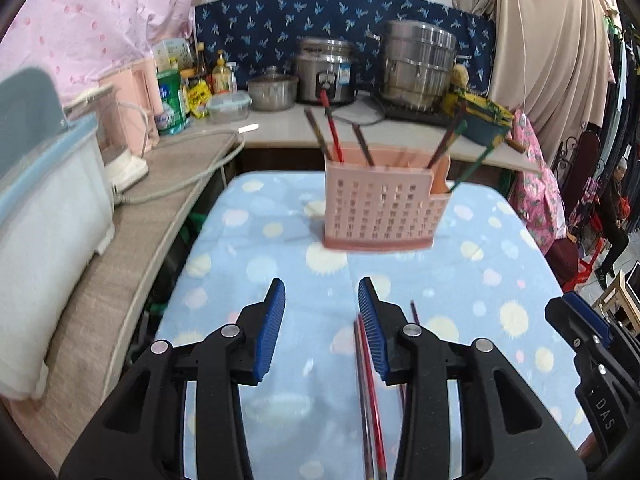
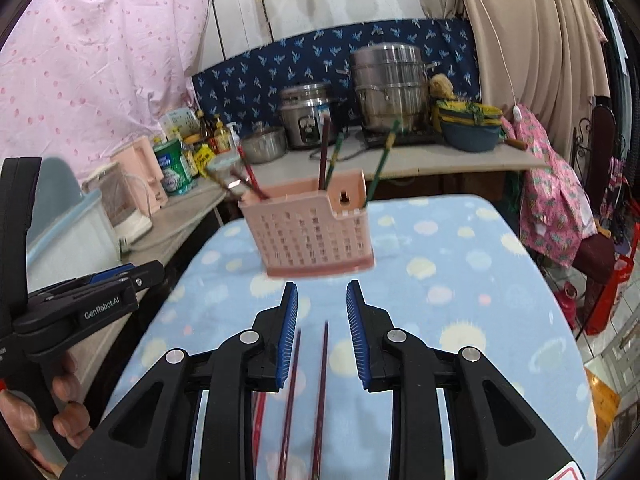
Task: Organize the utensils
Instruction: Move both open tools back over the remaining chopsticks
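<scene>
My utensil holder (image 1: 384, 208) stands on the desk (image 1: 248, 280) ahead of both grippers, with chopsticks (image 1: 332, 132) leaning out of its compartments. Below my left gripper (image 1: 322, 320) more chopsticks (image 1: 370, 400) lie on the desk, close beside its right-hand finger. Two chopsticks (image 2: 304, 392) lie between and beneath the fingers (image 2: 289, 332) of my right gripper (image 2: 322, 320). Behind the holder a counter (image 1: 280, 124) carries a rice cooker (image 1: 326, 74) and, right of it, a big steamer pot (image 1: 418, 66). Left of the desk, a side ledge (image 1: 120, 260) holds a plastic bin (image 1: 48, 232).
</scene>
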A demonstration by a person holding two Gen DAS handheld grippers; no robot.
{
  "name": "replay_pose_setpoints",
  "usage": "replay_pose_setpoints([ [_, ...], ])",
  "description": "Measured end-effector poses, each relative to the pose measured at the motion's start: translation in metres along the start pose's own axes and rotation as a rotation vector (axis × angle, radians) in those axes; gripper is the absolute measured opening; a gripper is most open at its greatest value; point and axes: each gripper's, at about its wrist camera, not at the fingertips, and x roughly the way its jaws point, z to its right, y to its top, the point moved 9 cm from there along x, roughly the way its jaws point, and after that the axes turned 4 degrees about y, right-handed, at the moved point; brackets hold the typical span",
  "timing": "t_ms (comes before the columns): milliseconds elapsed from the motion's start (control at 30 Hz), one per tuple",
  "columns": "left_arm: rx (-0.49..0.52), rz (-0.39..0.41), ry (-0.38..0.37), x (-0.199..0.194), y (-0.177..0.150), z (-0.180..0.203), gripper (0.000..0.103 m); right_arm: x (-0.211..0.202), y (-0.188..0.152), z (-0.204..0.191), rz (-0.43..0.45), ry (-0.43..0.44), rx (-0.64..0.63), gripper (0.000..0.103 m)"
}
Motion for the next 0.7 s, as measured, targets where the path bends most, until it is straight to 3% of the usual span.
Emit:
replay_pose_setpoints([
  [400, 0.013, -0.137, 0.004, 0.014, -0.089, -0.004, 0.036, 0.003, -0.103, 0.006, -0.171, -0.015, 0.007, 0.025],
  [700, 0.025, -0.217, 0.005, 0.021, -0.135, -0.005, 0.037, 0.011, -0.156, 0.000, -0.263, -0.004, 0.012, 0.025],
])
